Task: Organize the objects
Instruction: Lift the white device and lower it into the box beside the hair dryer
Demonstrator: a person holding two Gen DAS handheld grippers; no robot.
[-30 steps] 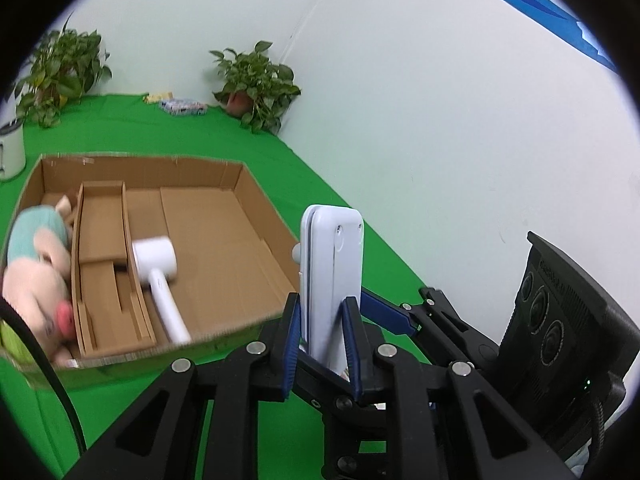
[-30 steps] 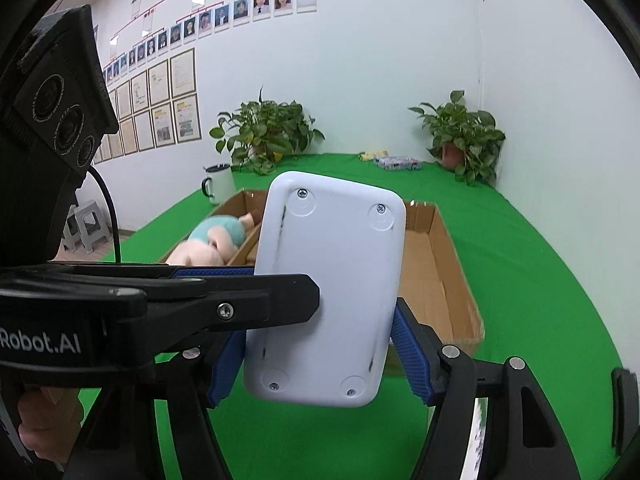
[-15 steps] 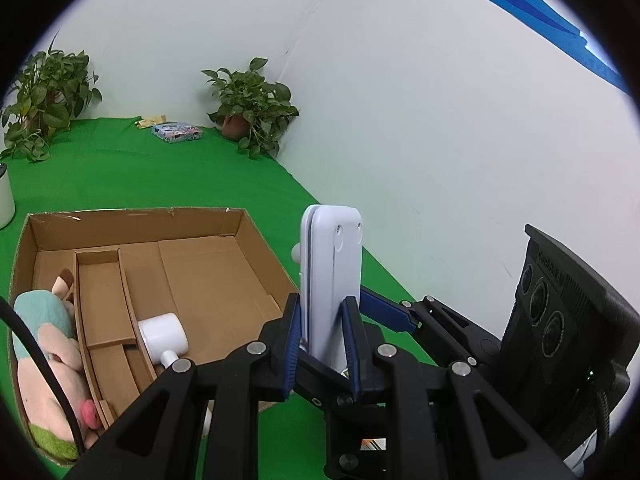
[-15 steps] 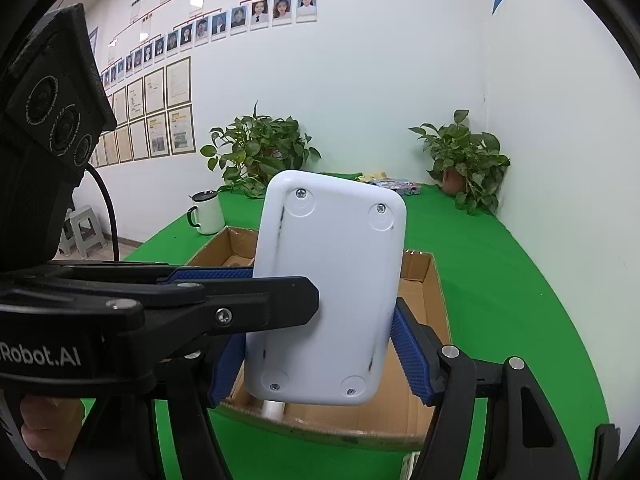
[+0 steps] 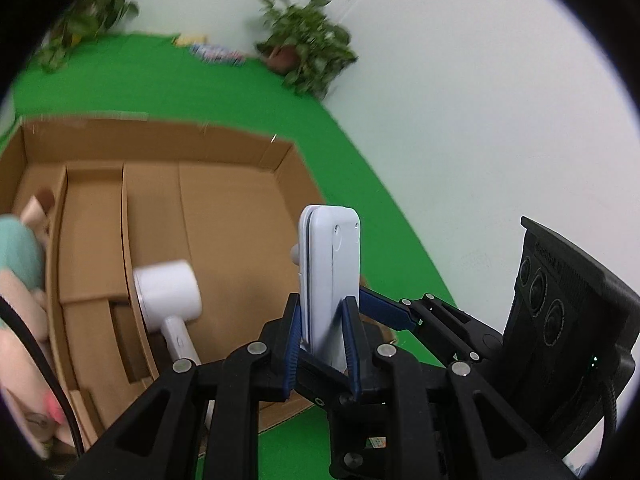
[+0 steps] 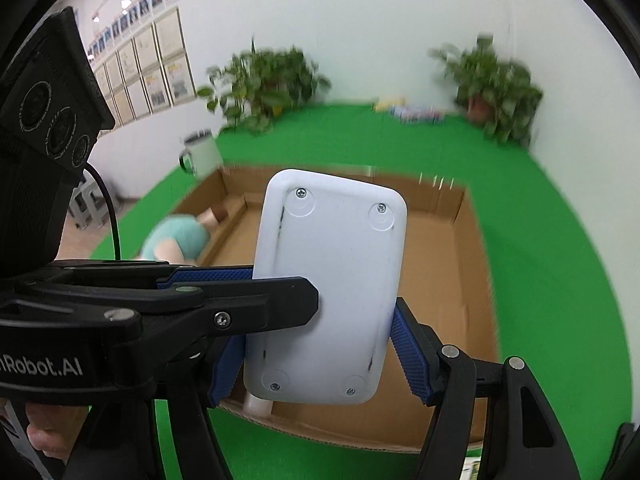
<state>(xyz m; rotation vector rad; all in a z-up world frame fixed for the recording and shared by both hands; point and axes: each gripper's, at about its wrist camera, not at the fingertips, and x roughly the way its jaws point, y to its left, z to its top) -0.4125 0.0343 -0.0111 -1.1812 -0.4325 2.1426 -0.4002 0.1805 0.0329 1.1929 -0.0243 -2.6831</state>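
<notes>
My left gripper [image 5: 322, 320] is shut on a flat white device [image 5: 330, 276], held on edge over the near right corner of an open cardboard box [image 5: 240, 208]. In the right wrist view the device's screwed back face [image 6: 328, 284] fills the middle, with my right gripper [image 6: 320, 348] at its two side edges; its blue pads [image 6: 408, 356] stand beside the device and contact is unclear. The left gripper's finger [image 6: 192, 304] crosses in front. A white hair dryer [image 5: 168, 292] and a plush toy [image 5: 20, 280] lie in the box.
The box has cardboard dividers [image 5: 128, 248] and sits on a green cloth [image 5: 140, 76]. A white mug [image 6: 200, 156] stands beyond the box's far left corner. Potted plants [image 5: 308, 56] and a small packet [image 5: 216, 52] are along the white wall.
Both grippers, still at the white device, have moved forward and tilted down over the box. The box and hair dryer now look nearer and larger; the view is motion-blurred.
</notes>
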